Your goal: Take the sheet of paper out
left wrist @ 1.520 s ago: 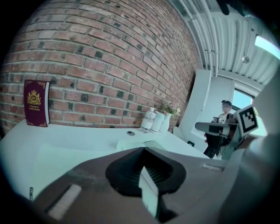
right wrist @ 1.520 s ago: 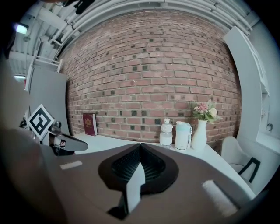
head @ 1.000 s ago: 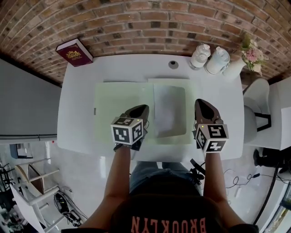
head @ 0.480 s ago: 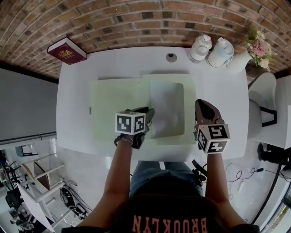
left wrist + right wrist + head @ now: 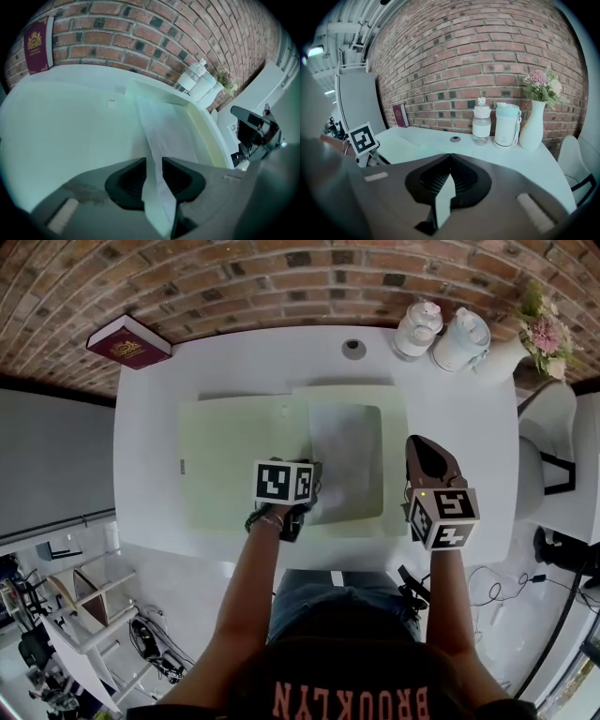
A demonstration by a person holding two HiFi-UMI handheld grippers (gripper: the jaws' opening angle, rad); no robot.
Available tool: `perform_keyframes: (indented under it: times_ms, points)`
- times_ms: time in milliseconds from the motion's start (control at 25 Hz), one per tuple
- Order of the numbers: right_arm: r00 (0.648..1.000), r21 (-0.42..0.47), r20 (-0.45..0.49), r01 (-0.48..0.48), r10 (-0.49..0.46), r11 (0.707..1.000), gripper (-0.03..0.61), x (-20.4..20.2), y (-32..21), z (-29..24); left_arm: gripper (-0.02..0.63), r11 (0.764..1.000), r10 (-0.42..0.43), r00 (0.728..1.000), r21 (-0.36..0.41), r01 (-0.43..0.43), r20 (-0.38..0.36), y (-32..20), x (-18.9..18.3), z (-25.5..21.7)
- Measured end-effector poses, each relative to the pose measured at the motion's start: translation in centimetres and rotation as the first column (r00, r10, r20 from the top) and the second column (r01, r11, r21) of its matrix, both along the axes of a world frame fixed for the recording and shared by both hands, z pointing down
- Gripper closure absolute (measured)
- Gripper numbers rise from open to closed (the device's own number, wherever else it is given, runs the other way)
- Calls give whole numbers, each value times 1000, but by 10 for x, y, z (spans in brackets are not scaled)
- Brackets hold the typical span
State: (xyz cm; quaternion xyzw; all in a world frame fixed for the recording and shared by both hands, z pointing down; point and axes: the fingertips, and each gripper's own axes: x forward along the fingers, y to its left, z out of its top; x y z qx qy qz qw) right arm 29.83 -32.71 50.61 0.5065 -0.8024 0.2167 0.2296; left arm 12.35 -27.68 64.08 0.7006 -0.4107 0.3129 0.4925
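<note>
Both left gripper (image 5: 152, 163) jaws, just spread apart, straddle the sheet of paper (image 5: 345, 460) (right gripper (image 5: 450, 155) closed, empty); pinch its edge squarely, then draw outward

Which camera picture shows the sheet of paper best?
The head view: nearly the whole sheet of paper shows, lying on the open green folder. The left gripper view shows it foreshortened, its near edge between the just-opened jaws of the left gripper. The right gripper view misses it.
</note>
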Motion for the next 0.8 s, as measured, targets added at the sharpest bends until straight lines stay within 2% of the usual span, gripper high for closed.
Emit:
perform_keyframes:
  times_ms: [160, 360, 480, 520, 800]
  points:
    - [1000, 27, 10, 3, -3, 1000, 577, -2, -4, 1, 499, 999, 43, 995, 7, -44, 88, 3, 3, 1]
    - [1000, 51, 18, -1, 0, 999, 577, -1, -6, -1, 499, 1000, 11, 986, 8, -12, 164, 2, 4, 4]
    - [1000, 56, 20, -6, 5, 998, 577, 1, -4, -3, 563, 1000, 3, 973, 11, -6, 231, 2, -1, 10]
    - [1000, 57, 21, -7, 5, 998, 577, 2, -4, -3, 611, 1000, 1, 975, 14, -4, 223, 3, -1, 8]
    - [999, 57, 32, -14, 12, 998, 577, 3, 3, -7, 612, 997, -76, 995, 21, 74, 72, 2, -9, -3]
